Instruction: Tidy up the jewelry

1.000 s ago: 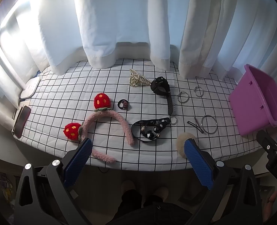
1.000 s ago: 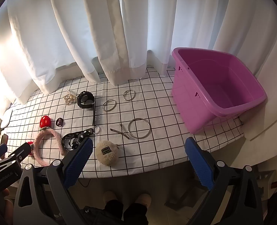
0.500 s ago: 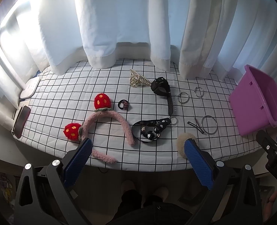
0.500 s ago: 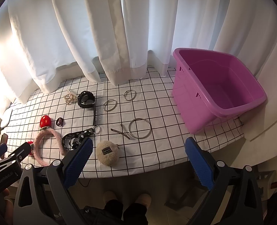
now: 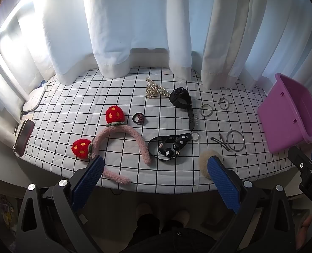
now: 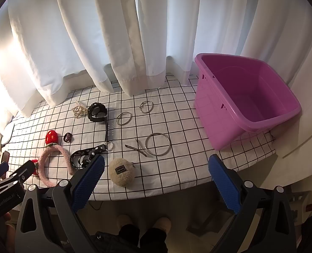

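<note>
Accessories lie spread on a checked cloth: a pink headband with red strawberries, a black watch, a pearl clip, a black strap with white dots, several metal rings, hairpins and a fluffy beige pouch. An empty purple bin stands at the right end. My left gripper hangs open before the table's front edge, holding nothing. My right gripper is open too, near the pouch.
White curtains hang along the back of the table. A phone and a white pad lie at the far left edge. The person's feet show on the floor below the table's front edge.
</note>
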A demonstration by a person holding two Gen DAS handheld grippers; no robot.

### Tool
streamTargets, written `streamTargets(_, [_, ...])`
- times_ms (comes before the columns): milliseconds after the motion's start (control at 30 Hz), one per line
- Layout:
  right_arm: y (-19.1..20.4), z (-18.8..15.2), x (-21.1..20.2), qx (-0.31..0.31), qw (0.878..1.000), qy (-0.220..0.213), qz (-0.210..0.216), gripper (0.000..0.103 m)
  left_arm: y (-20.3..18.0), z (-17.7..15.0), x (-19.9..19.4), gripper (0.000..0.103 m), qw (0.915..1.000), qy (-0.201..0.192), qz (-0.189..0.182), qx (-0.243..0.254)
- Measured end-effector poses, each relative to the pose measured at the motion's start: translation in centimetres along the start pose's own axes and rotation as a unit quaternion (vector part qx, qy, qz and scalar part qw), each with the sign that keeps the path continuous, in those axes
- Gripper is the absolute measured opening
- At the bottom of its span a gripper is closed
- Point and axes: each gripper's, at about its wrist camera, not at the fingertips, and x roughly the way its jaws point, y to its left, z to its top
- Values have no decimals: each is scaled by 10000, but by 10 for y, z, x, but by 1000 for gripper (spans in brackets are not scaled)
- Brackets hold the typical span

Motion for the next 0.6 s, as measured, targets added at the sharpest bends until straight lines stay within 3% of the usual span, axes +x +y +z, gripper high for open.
streamTargets(333, [0, -1, -1, -6, 10000, 11, 42, 94, -1, 0, 0, 97, 10000, -3, -8, -7])
streamTargets(600, [-3, -13, 17, 31, 9990, 217, 378, 94, 14, -7, 11, 97, 9997, 70, -29, -217])
